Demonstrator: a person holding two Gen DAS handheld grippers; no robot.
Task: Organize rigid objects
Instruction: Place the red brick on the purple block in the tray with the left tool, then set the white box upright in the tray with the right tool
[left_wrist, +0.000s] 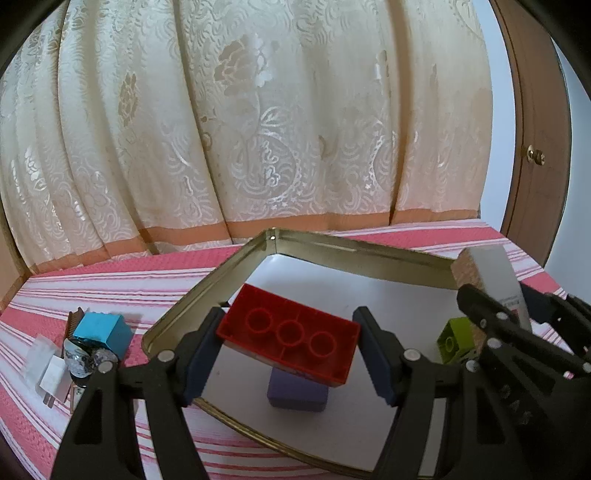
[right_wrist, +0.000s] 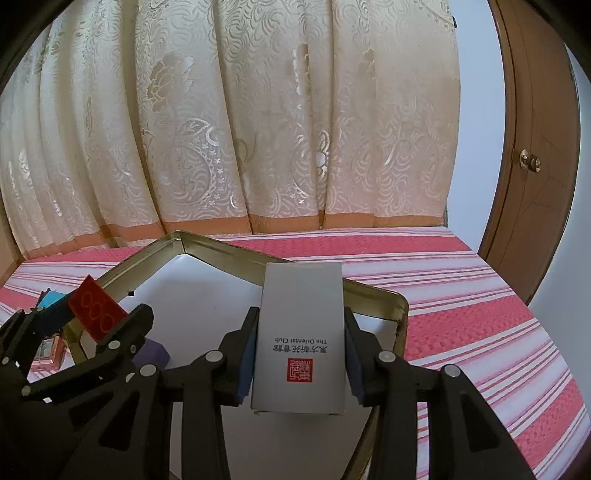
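Red brick w/ 3 round sockets showing, underside toward camera, tilted, held above gold-rimmed tin tray, over purple block lying near-centre in tray. Green brick at tray's right. Grey box, red seal, "The Oriental Club", held upright over tray's right side.

Inside the tin tray lie a small block and, right of it, a brick.

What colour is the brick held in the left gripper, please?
Red brick; the left wrist view shows it best.
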